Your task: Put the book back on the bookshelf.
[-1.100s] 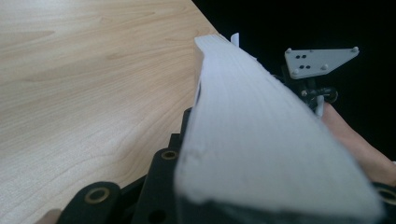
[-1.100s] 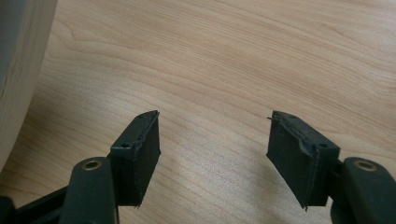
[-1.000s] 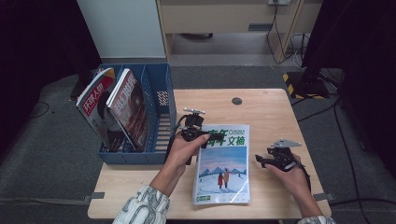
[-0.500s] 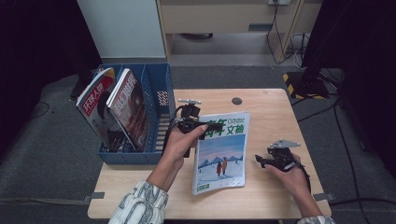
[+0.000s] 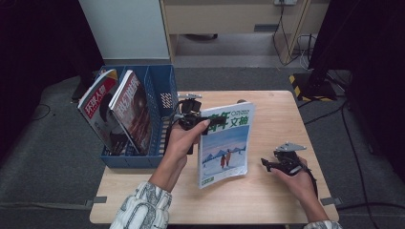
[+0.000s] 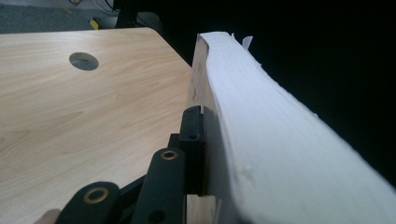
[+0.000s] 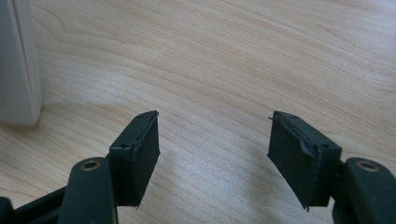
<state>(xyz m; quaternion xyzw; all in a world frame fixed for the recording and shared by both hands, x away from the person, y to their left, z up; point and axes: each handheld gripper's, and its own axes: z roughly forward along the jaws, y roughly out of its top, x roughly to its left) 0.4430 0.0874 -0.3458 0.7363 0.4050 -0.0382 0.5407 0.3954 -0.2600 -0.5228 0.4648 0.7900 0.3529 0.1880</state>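
A magazine with a snowy blue cover stands tilted on the wooden table, its near edge down and its top edge lifted. My left gripper is shut on the top left corner of it. In the left gripper view one black jaw presses against the magazine's thick white page edge; the other jaw is hidden behind it. My right gripper rests low on the table to the right of the magazine, open with nothing between its fingers. A pale edge of the magazine shows at the left of that view.
A blue divided file box stands at the table's left edge with two magazines leaning in it. A round cable hole lies in the table's far part. Bare wood spreads to the right.
My left gripper has risen and drawn toward the file box, tipping the magazine from flat on the table up onto its near edge. The right gripper has stayed put.
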